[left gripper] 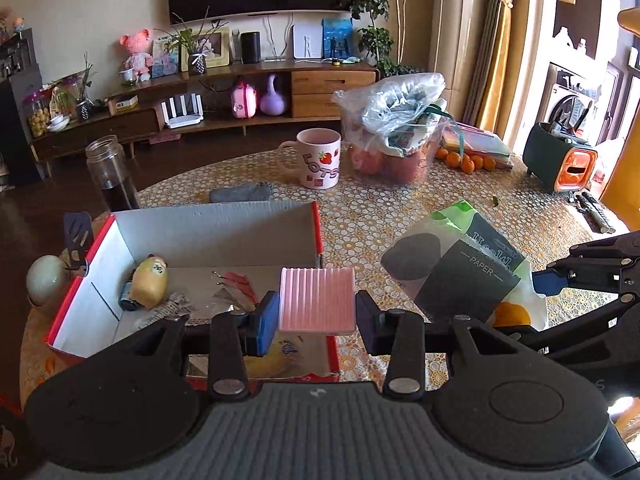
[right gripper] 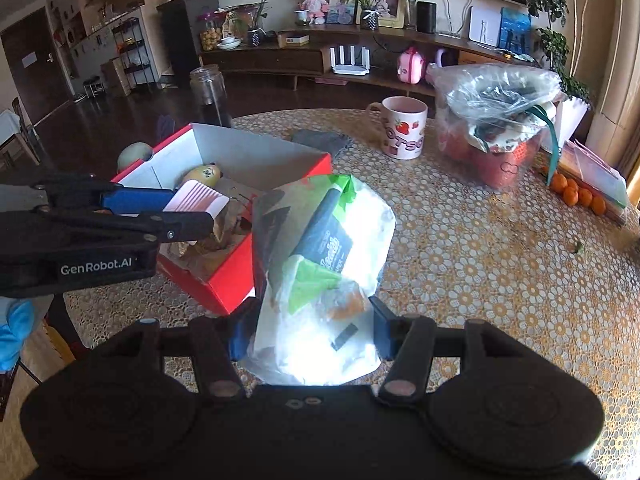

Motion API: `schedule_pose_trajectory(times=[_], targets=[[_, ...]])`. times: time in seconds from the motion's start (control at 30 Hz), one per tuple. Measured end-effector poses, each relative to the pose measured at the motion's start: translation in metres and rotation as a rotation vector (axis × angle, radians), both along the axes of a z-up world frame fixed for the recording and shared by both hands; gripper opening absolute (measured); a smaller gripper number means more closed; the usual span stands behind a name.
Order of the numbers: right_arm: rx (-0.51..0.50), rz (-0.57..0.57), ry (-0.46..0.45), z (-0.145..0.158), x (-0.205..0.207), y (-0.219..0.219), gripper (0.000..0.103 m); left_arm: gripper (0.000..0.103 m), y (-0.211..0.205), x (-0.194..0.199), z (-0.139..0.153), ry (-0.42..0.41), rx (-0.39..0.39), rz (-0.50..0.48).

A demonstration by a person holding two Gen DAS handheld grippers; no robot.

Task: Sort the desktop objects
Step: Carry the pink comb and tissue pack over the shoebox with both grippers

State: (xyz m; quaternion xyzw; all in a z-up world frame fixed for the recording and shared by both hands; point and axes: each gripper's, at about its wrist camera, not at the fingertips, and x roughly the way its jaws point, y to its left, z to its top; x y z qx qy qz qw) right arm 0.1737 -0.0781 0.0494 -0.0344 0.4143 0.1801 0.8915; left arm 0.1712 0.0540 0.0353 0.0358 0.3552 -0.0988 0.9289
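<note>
My left gripper (left gripper: 317, 320) is shut on a pink ribbed box (left gripper: 317, 300) and holds it over the near right corner of the open red box (left gripper: 100, 240). The pink box also shows in the right wrist view (right gripper: 200, 200), held by the left gripper (right gripper: 192, 210). My right gripper (right gripper: 314, 332) is shut on a white and green tissue pack (right gripper: 320, 264) and holds it just right of the red box (right gripper: 224, 280). The pack also shows in the left wrist view (left gripper: 468, 268). The red box holds a yellow toy figure (left gripper: 149, 285) and small scraps.
On the patterned table (left gripper: 400, 216) stand a pink mug (left gripper: 318, 164), a plastic bin with bagged items (left gripper: 394, 136), several oranges (left gripper: 464, 160), a green and orange case (left gripper: 560, 160), a grey cloth (left gripper: 242, 193) and a glass jar (left gripper: 110, 172). A pale round object (left gripper: 46, 280) sits left of the red box.
</note>
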Motion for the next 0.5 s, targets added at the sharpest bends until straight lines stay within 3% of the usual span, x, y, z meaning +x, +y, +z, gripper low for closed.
schedule_pose_trajectory(times=[0.5], targets=[[-0.020,0.095,-0.012,0.002,0.038,0.080,0.057,0.040,0.083,0.016,-0.004,-0.012,0.029,0.107]])
